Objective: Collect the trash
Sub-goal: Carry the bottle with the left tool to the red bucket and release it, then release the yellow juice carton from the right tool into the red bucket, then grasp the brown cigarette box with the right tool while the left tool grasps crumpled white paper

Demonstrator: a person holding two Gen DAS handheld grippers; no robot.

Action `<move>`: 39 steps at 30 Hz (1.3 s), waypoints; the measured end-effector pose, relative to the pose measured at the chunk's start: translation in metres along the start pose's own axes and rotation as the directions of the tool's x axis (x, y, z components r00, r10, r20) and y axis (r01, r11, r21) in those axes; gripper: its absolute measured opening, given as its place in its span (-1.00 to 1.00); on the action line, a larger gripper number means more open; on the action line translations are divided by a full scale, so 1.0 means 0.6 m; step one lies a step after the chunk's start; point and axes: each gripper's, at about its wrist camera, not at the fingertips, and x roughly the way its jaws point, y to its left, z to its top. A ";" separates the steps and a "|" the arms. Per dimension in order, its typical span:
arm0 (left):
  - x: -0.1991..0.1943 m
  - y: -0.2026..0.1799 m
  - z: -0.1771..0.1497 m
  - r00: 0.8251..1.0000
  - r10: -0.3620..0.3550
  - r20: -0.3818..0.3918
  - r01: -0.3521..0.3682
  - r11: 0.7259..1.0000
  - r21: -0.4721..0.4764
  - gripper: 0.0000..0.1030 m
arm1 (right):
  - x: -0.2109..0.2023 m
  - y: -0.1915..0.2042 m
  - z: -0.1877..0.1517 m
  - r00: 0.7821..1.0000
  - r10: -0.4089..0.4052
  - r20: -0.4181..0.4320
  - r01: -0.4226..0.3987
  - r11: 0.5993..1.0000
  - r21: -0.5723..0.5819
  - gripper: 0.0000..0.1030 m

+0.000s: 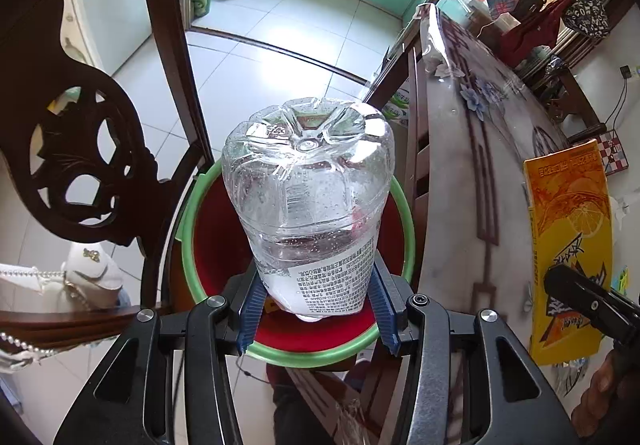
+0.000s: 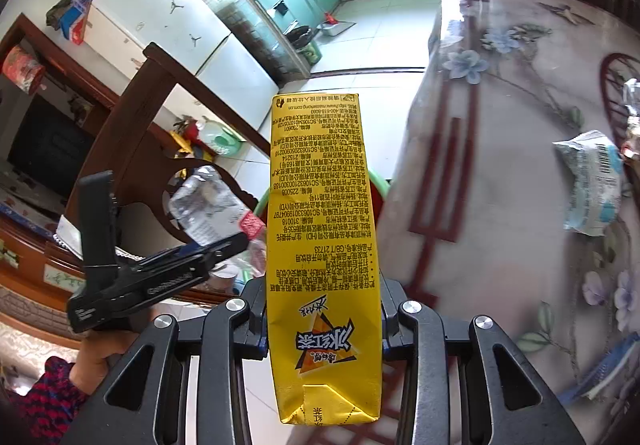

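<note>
The left tool [image 1: 318, 319] clamps one water bottle [image 1: 308, 181] above one bin [image 1: 396, 201]; the right tool [image 2: 322, 319] clamps one yellow carton [image 2: 322, 229].

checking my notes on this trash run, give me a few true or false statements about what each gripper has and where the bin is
1. The left gripper holds a clear plastic water bottle. True.
2. That bottle is empty. False: some water shows inside it.
3. The right gripper is clamped on a yellow drink carton. True.
4. The bin under the bottle is blue with a white rim. False: it is red inside with a green rim.
5. A crumpled blue and white wrapper lies on the flowered tablecloth. True.
6. The carton is already inside the bin. False: the gripper holds it in the air.
</note>
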 end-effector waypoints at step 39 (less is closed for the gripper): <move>-0.073 0.000 0.032 0.983 0.037 0.177 -0.020 0.995 -0.096 0.59 | -0.010 0.017 0.009 0.995 0.064 0.076 -0.061 0.998 -0.033 0.17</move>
